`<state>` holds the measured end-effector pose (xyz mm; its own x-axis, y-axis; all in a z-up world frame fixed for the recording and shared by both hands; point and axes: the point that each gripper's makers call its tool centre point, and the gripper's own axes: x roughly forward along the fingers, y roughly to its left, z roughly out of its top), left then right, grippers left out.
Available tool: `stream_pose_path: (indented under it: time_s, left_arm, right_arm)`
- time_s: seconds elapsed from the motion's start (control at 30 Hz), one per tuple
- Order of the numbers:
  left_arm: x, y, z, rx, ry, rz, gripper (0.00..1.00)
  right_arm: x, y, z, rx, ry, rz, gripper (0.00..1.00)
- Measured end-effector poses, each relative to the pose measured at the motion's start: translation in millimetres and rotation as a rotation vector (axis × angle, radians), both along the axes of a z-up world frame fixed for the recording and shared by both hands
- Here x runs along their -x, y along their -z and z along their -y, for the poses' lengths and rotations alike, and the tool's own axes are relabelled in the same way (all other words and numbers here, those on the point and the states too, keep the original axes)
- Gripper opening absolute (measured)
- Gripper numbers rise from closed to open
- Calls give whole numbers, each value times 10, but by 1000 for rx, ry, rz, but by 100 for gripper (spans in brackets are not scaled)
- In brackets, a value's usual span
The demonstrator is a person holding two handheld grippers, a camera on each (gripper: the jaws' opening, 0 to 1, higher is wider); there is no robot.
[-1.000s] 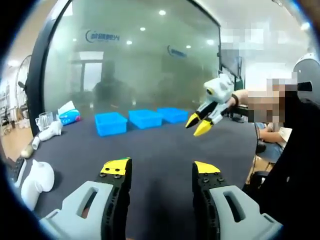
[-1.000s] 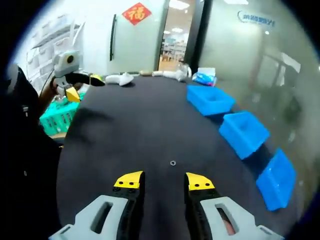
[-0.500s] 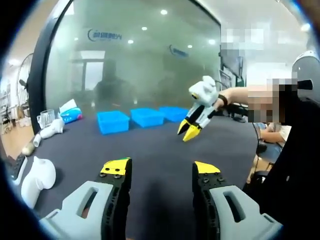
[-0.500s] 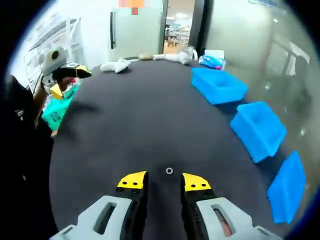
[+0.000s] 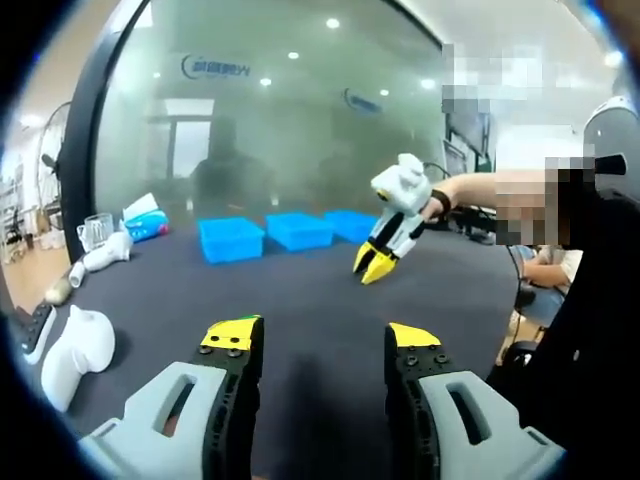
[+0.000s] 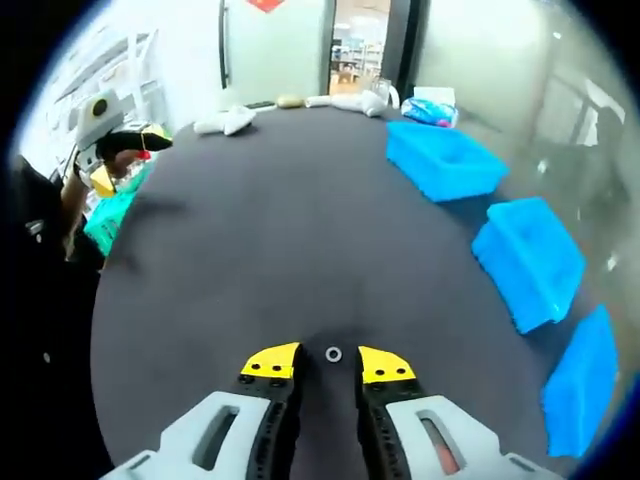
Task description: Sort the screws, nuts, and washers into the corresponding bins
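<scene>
- Since a second ago, your right gripper (image 6: 329,364) has closed in on the washer (image 6: 333,354), which now lies on the dark bench (image 6: 260,230) right between the yellow tips of its jaws; before, it lay clearly ahead of them.
- Your right jaws stand parted with a narrow gap, and the washer sits flat on the bench in that gap, not gripped.
- From the left gripper view, your right gripper (image 5: 372,268) now points down with its tips close to the bench surface, lower than it was a second ago.
- Your left gripper (image 5: 320,335) has its jaws wide apart, holding nothing, above bare bench.
- Three blue bins (image 6: 443,160) (image 6: 530,262) (image 6: 581,383) stand in a row along the far side of the bench, well apart from the washer.
- White objects (image 5: 76,343) lie near the bench's edge, and a packet of tissues (image 5: 146,224) sits beyond the bins' end.
- Frosted glass wall (image 5: 290,120) rises behind the bins.
</scene>
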<state>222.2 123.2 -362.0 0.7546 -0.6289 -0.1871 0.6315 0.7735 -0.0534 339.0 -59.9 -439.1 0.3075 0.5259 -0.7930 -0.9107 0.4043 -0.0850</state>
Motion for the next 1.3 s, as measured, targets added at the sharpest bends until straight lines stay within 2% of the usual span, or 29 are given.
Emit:
stream_pose_path:
  time_s: [0.27, 0.47, 0.67, 0.97, 1.07, 1.3]
  left_arm:
    - [-4, 1, -11, -1, 0, 0, 46]
    - [-7, -12, -8, 0, 0, 3, 46]
    - [-13, -34, -8, 1, -3, 9, 46]
    - [-35, -96, -5, 7, -9, 26, 46]
    - [-44, -129, -5, 12, -11, 34, 46]
    - [-42, -175, 19, 12, -6, 44, 46]
  right_arm:
    - [27, 5, -17, -6, 6, -26, 8]
    - [52, 9, -26, 18, -20, 3, 4]
    - [80, -29, -23, -4, -17, 22, 4]
    - [166, -324, 10, -160, 52, 94, 4]
    - [170, -439, 110, -207, 104, 160, 4]
    - [346, -734, 313, -390, 233, 281, 4]
